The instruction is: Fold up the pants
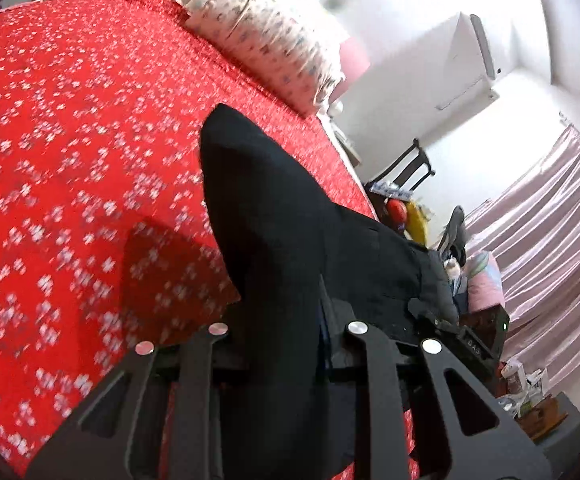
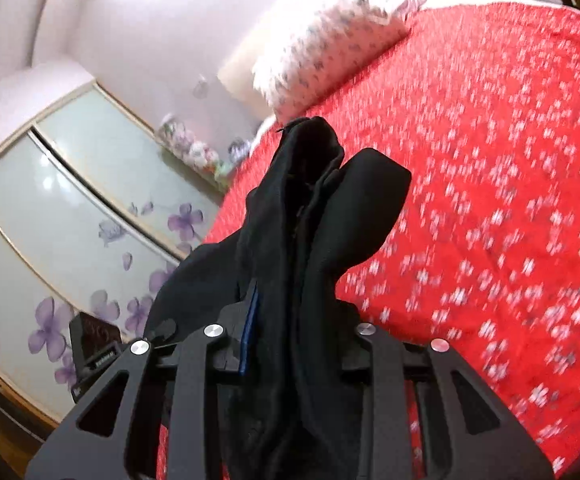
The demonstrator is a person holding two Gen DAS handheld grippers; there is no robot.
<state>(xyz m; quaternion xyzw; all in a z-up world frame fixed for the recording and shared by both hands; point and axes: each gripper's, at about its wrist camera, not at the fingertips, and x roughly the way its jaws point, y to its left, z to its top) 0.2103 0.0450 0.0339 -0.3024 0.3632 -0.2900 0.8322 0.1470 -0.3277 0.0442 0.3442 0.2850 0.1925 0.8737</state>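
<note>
Gripping black pants [image 1: 273,208], the left gripper [image 1: 322,320] has its jaws pinched on the fabric, w/ cloth bunched between the fingers and rising ahead of the cam in a pointed fold. Right gripper [image 2: 290,320] is likewise clamped on the pants [image 2: 314,216], jaws pressed onto a thick wad of cloth; a thin blue strip shows at the inner edge of one finger. Pants are held up off the bed [image 1: 69,120], above its red floral cover, hanging between both grippers. In left view the other gripper's body shows at the far end of the cloth. Floral pillow [image 1: 265,36] lies at the bed's head; pink curtain [image 1: 550,232] at right of left view. Wardrobe [image 2: 69,208] w/ purple flower doors sits beside the bed in right view. Both views are motion-blurred.
</note>
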